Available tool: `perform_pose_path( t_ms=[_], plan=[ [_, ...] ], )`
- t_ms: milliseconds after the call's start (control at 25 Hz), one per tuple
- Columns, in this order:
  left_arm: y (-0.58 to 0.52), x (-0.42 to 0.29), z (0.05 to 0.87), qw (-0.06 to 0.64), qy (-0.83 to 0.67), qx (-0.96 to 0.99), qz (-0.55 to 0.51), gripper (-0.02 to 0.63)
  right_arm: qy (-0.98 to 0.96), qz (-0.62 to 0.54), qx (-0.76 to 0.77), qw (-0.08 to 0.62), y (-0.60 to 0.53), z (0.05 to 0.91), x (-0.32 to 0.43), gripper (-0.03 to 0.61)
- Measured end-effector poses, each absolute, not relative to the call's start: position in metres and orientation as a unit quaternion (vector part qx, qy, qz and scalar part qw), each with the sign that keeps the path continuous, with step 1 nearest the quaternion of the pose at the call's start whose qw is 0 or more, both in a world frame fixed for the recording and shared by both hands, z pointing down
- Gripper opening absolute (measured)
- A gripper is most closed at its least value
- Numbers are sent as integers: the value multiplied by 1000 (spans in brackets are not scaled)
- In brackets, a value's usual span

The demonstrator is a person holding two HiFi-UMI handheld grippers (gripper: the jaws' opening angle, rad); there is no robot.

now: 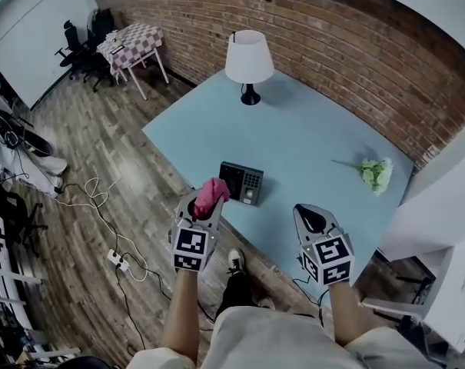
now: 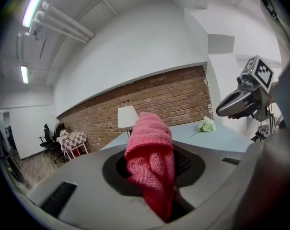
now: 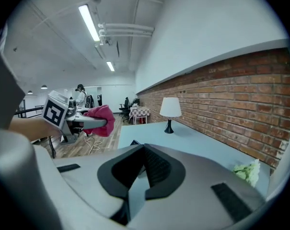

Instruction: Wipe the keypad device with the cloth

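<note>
A black keypad device (image 1: 241,182) lies near the front left edge of the light blue table (image 1: 309,141). My left gripper (image 1: 207,204) is shut on a pink cloth (image 1: 210,195), held just in front of the device, at the table's edge. In the left gripper view the pink cloth (image 2: 152,161) bulges up between the jaws and hides most of the device. My right gripper (image 1: 312,220) hovers over the table's front edge, to the right of the device, its jaws together with nothing between them. The right gripper view shows the left gripper with the cloth (image 3: 98,117) at the left.
A white lamp (image 1: 249,61) stands at the table's far end. White flowers (image 1: 376,173) lie at its right side. A brick wall runs behind. Cables and a power strip (image 1: 115,258) lie on the wood floor at left. A checkered table (image 1: 131,44) stands far back.
</note>
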State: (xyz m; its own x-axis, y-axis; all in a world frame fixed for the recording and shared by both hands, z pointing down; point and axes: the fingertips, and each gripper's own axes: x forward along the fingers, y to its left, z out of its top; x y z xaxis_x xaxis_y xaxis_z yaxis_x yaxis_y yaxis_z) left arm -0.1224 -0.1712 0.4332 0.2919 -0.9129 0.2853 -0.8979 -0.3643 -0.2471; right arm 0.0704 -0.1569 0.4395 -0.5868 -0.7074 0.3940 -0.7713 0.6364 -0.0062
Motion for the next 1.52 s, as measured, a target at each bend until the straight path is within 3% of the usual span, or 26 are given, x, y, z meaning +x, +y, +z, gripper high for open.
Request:
perform_pose_path(
  t_ms=[560, 1520],
  plan=[
    [-292, -157, 549, -86, 506, -828, -224, 152, -852, 144, 444, 238, -226, 494, 39, 2],
    [-314, -163, 606, -106, 487, -838, -221, 153, -833, 185, 450, 264, -244, 525, 32, 2]
  ],
)
